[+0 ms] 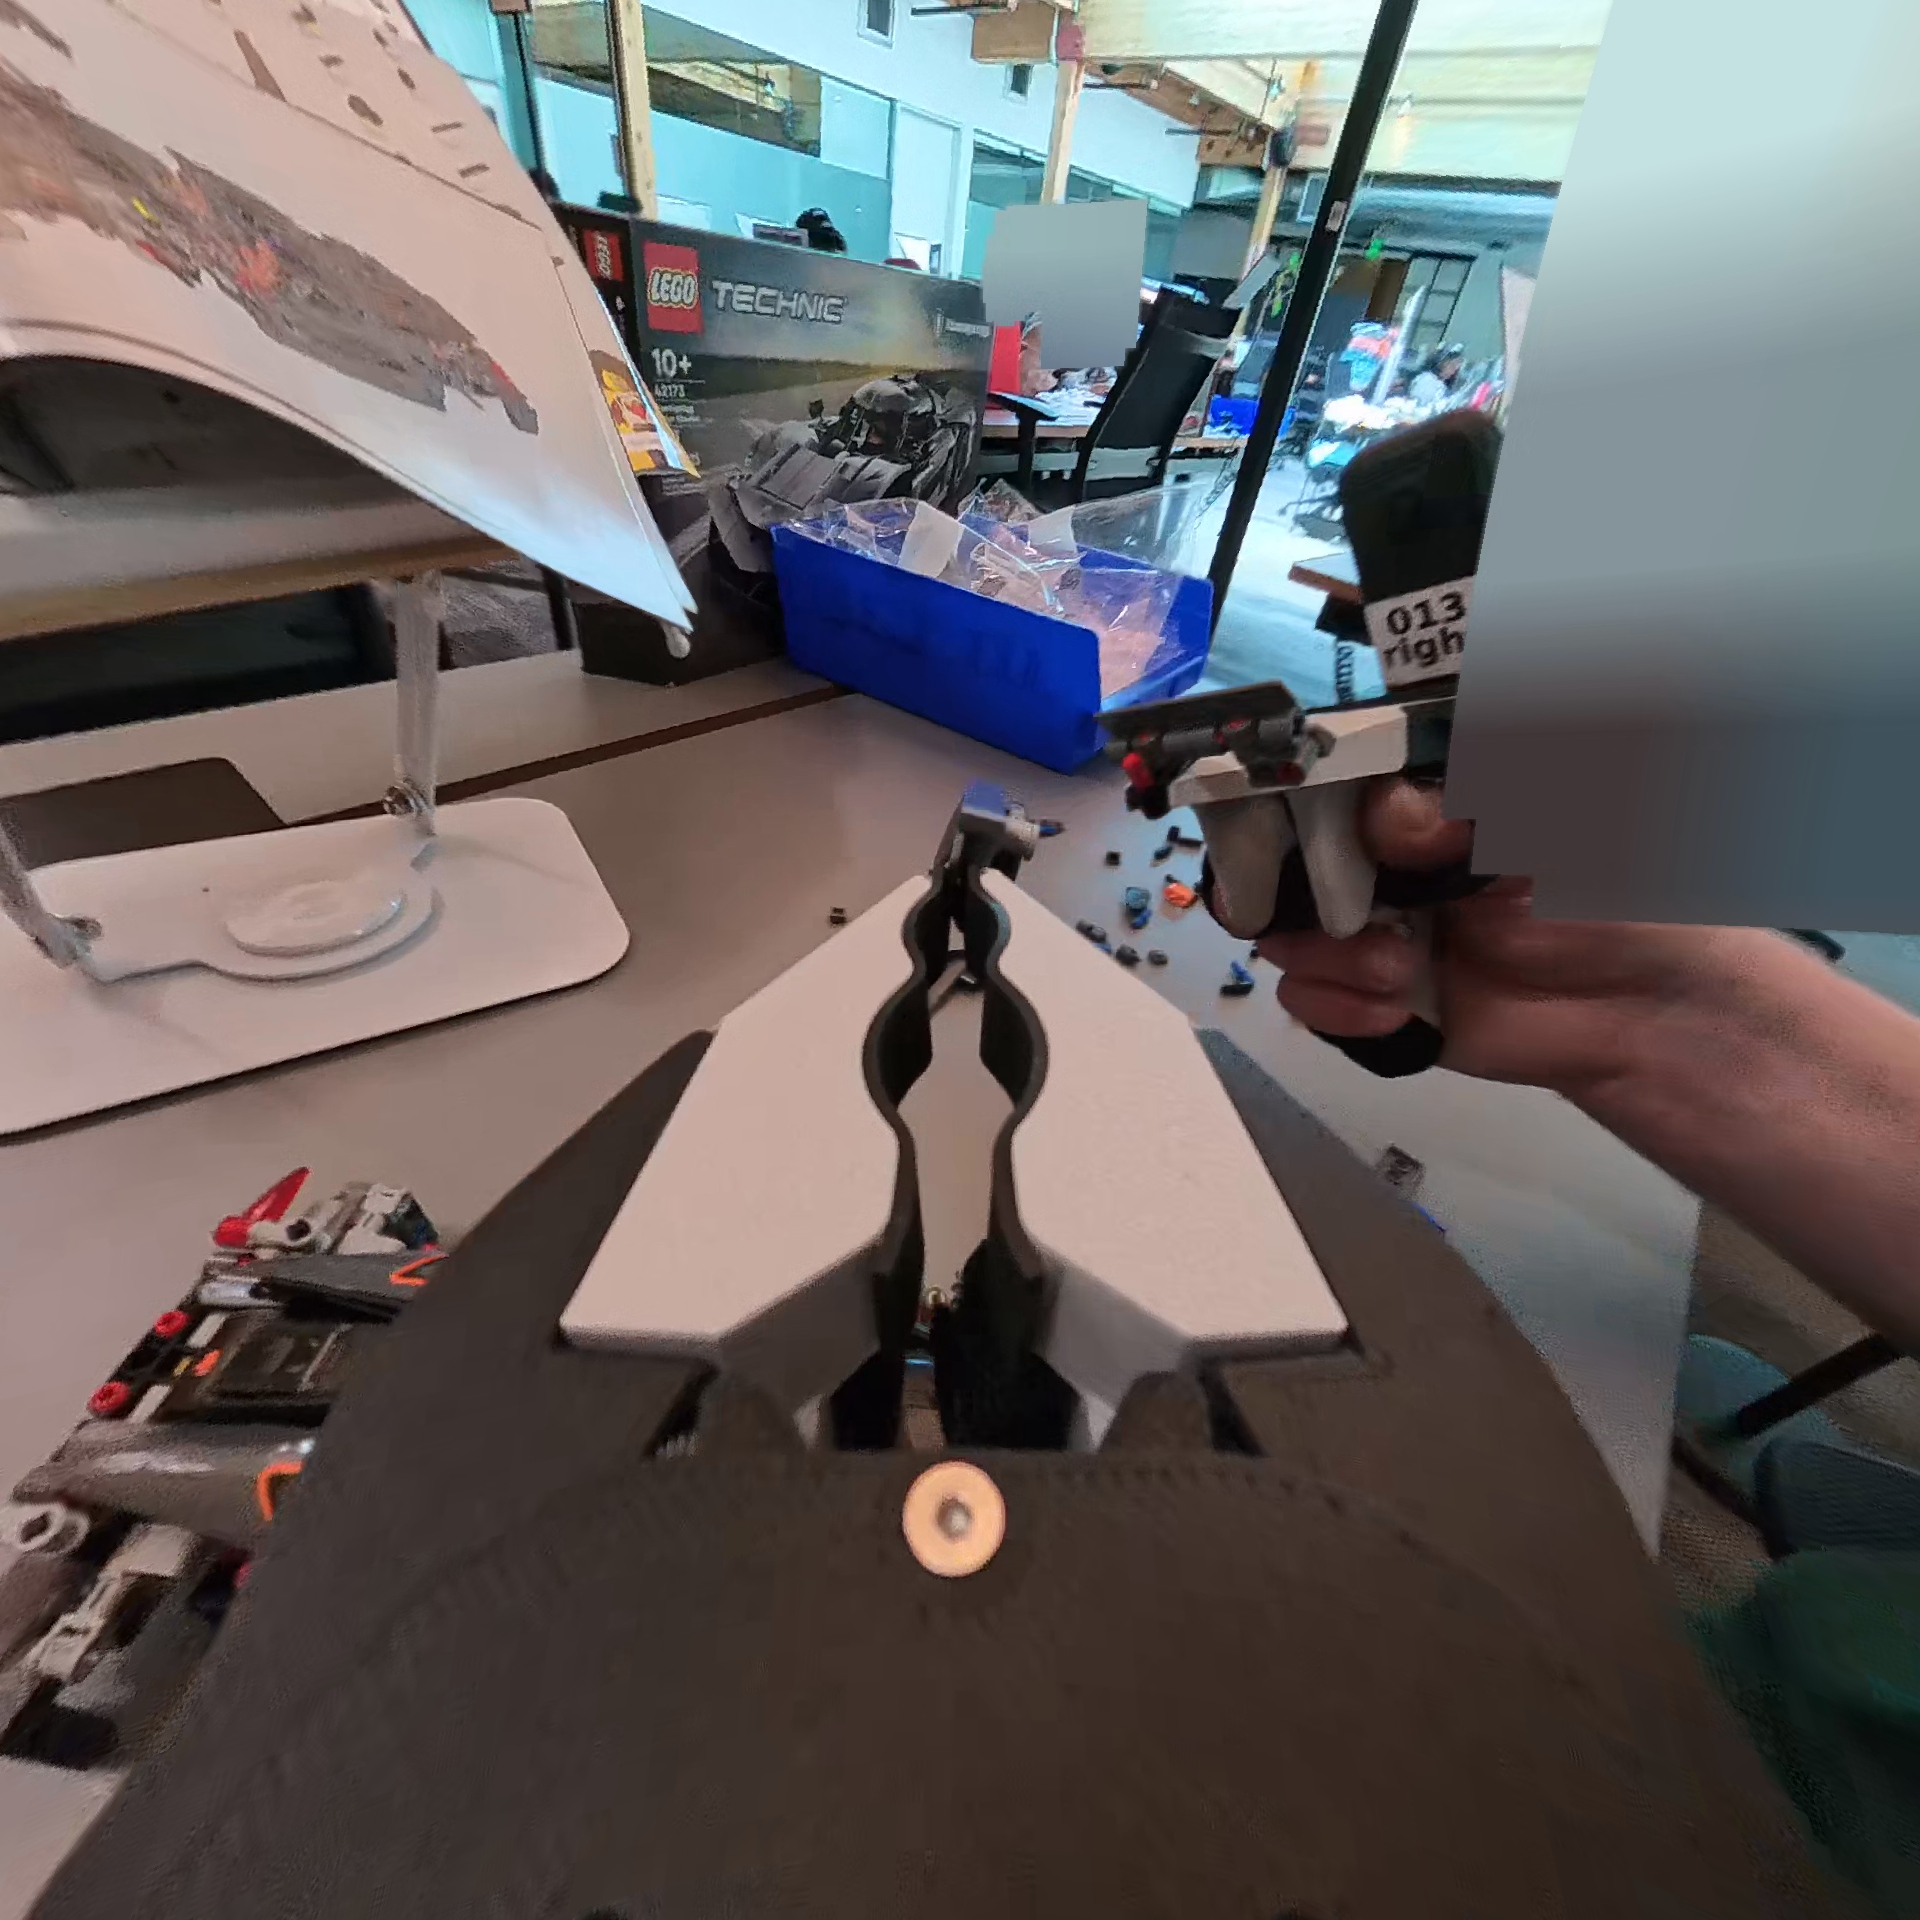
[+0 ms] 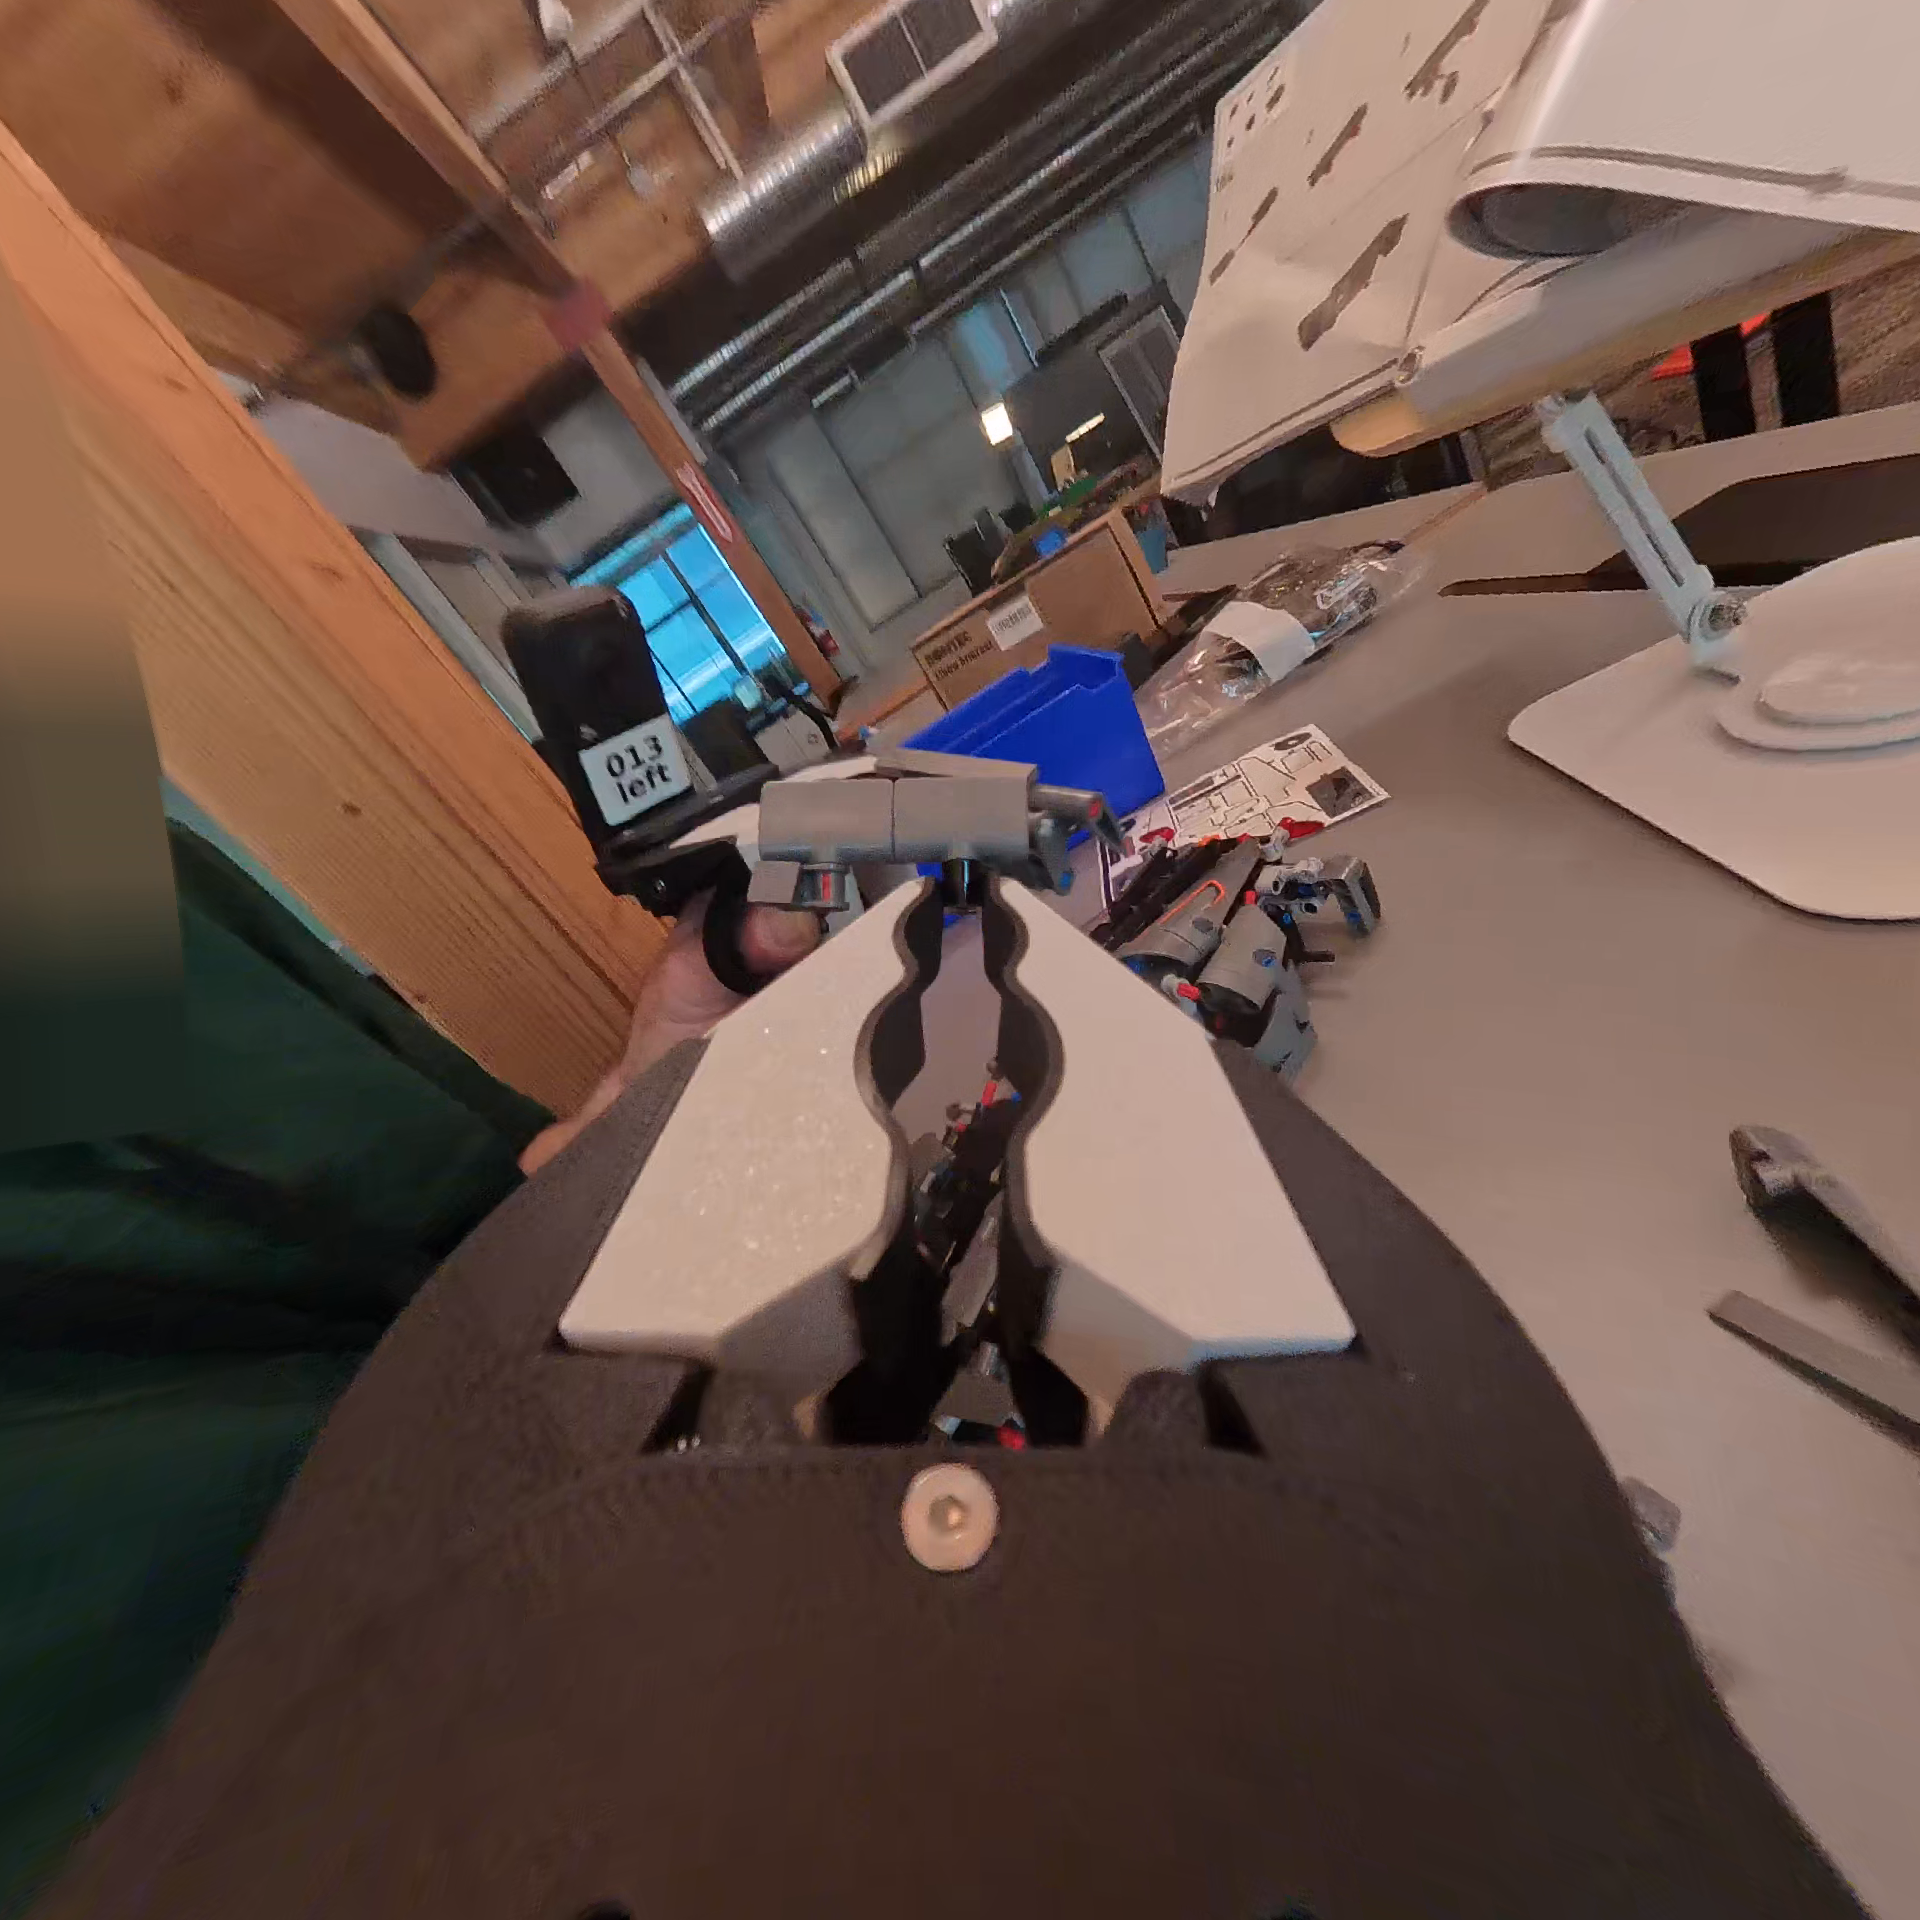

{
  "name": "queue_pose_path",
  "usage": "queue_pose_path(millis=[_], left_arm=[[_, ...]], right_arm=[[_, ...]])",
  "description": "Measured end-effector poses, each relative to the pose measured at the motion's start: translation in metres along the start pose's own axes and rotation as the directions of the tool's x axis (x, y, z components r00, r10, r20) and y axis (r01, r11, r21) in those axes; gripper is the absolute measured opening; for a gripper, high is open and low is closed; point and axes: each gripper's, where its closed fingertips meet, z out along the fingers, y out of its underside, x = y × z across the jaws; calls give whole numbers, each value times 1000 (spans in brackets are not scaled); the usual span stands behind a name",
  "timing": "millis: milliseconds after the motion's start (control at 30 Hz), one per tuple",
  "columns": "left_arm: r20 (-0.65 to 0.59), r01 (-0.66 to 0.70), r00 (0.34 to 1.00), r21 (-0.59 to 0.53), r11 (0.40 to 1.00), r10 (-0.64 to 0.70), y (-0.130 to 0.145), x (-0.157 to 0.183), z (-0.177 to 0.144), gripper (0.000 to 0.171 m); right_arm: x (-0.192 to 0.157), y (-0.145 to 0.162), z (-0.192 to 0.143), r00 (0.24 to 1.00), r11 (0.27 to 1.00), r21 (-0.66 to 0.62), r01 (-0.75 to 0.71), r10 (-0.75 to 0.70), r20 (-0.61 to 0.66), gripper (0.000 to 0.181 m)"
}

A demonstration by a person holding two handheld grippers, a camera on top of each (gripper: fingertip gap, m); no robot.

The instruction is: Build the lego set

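Left hand-held gripper (image 1: 971, 883) is pinched tight on a small blue-and-grey lego piece (image 1: 992, 816), with black bits of it wedged right between the fingertips. It's held up above the grey bench (image 1: 727, 831), not resting on it.

Right hand-held gripper (image 2: 961, 894) is pressed shut on the black underside of a grey lego subassembly (image 2: 914, 816), a longish grey block with stubby pins hanging off it. From the left wrist view that same gripper (image 1: 1221, 774) sits out at 2 o'clock, a person's hand (image 1: 1382, 935) wrapped around its grip, and the grey subassembly (image 1: 1210, 727) lies flat across the fingertips with red pin ends showing. The two held pieces are near each other but apart.

Loose small parts (image 1: 1153, 904) in black, blue and orange are scattered on the bench between the two grippers. The bigger part-built model (image 1: 208, 1340), dark grey with red and orange accents, lies at 8 o'clock in the left view; in the right view it (image 2: 1236, 945) lies just past the fingertips at 2 o'clock, with a sticker sheet (image 2: 1262, 784) behind it.

A blue bin (image 1: 977, 644) stuffed with clear plastic bags sits at 12 o'clock in the left view, the set's box (image 1: 810, 353) standing behind it. The instruction booklet (image 1: 312, 270) is propped on a white stand (image 1: 312, 904) at 10 o'clock.
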Motion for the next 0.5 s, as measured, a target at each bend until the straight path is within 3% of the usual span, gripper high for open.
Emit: queue_pose_path(millis=[267, 500], left_arm=[[97, -230, 967, -63, 971, 236, -1, 12, 9, 0], [133, -336, 928, -98, 937, 347, -3, 16, 13, 0]], right_arm=[[3, 16, 15, 988, 991, -123, 60, -77, -135, 4], [2, 12, 14, 993, 997, -65, 30, -37, -108, 5]])
